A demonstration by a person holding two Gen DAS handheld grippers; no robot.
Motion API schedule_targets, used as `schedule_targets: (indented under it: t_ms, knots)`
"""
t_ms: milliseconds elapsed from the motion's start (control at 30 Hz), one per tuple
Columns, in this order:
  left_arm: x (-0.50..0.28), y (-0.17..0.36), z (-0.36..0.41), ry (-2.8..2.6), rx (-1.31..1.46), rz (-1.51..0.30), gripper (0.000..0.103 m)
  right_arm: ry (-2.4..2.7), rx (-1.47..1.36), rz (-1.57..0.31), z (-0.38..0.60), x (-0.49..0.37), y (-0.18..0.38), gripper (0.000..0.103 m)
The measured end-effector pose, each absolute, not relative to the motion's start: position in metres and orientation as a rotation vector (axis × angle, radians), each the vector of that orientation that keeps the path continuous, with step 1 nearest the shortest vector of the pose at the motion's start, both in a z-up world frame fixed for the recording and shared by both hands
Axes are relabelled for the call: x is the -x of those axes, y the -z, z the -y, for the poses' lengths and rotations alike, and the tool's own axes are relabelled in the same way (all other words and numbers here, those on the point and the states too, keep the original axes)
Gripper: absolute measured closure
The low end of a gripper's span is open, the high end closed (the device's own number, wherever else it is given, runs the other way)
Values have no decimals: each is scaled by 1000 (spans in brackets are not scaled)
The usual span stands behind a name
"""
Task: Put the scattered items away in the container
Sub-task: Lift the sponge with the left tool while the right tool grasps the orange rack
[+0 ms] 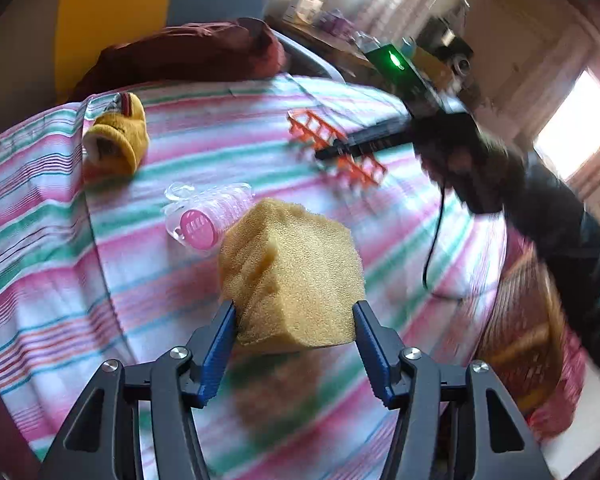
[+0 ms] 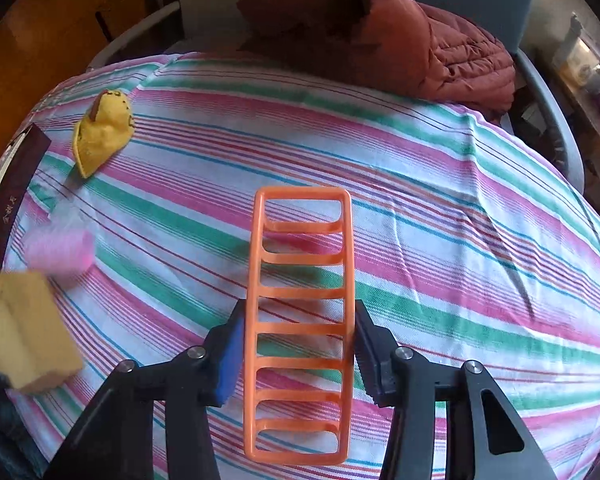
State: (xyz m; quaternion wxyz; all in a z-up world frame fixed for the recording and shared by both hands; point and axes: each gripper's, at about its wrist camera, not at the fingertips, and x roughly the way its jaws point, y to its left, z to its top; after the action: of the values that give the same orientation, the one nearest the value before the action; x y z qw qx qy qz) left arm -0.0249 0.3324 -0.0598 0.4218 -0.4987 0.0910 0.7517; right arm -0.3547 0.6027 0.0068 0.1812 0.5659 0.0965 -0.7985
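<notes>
Both carrying: left gripper [image 1: 295, 312] clamps the yellow sponge [image 1: 292, 272], right gripper [image 2: 299, 320] the orange ladder [image 2: 300, 264]; next, release into the wicker basket [image 1: 516, 320] at the left gripper's right.

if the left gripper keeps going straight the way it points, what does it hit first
Likely the pink hair roller, lying on the striped cloth just past the sponge that the left gripper holds. Depth is unclear, so the sponge might meet the cloth first.

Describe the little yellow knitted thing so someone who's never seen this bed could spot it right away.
On the pink, green and white striped bedsheet, look toward the far corner below the rust-red quilted jacket. The small yellow knitted hat lies there alone, with a brown trim. Unlike the yellow foam sponge, it's soft fabric and ungripped.
</notes>
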Motion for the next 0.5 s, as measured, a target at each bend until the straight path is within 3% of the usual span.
schedule_targets:
  t_ms: [133, 367, 500]
  knots:
    - [10, 57, -324, -1883, 1205, -357, 45, 2272, -1616, -296, -596, 349, -6, 54]
    - [4, 56, -310, -1893, 1205, -322, 46, 2266, -1579, -222, -570, 330, -21, 54]
    - [2, 57, -295, -1897, 1222, -246, 47, 2271, -1616, -278, -536, 328, -12, 53]
